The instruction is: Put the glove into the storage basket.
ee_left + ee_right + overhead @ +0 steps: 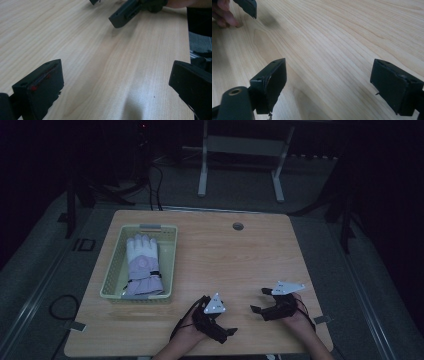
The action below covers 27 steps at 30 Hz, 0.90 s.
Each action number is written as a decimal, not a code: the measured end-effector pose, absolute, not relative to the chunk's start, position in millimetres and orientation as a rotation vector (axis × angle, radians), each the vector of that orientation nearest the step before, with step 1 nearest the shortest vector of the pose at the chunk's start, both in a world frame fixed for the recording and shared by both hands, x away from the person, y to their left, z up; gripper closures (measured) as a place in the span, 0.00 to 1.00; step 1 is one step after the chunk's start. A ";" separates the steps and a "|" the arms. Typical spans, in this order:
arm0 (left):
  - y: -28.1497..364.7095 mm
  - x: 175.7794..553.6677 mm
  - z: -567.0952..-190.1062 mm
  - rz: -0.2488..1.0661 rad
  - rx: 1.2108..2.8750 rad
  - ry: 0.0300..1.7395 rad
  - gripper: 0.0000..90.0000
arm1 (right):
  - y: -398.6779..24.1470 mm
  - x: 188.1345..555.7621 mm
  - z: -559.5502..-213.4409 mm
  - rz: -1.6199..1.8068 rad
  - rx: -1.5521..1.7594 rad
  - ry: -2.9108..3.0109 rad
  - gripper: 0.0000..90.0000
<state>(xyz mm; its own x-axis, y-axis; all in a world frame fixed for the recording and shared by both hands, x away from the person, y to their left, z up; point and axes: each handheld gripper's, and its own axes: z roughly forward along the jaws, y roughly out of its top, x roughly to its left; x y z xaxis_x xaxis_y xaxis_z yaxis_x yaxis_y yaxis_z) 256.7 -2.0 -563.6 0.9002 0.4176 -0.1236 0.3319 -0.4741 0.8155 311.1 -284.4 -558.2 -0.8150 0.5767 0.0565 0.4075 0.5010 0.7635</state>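
Low in the frame, the left gripper (pixel 229 332) and right gripper (pixel 258 300) are both sitting spread wide and gripping nothing over the wooden table (pixel 235 255), while the glove (pixel 142 265) is lying in the green basket (pixel 112 270) at centre left

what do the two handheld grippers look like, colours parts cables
Both are black. The left gripper and right gripper each carry a pale grey three-cornered plate on top, with a dark cable trailing off. The left gripper's blocky jaw pad shows small red marks; the forearms are bare.
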 end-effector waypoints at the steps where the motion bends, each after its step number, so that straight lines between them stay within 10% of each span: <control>1: -3.2 255.9 -563.5 0.126 2.112 0.525 0.00 | -285.6 310.1 -557.7 1.201 0.835 2.537 0.15; 27: -6.0 250.8 -567.9 0.165 2.105 0.474 0.00 | -285.7 311.8 -560.8 1.227 0.790 2.512 0.14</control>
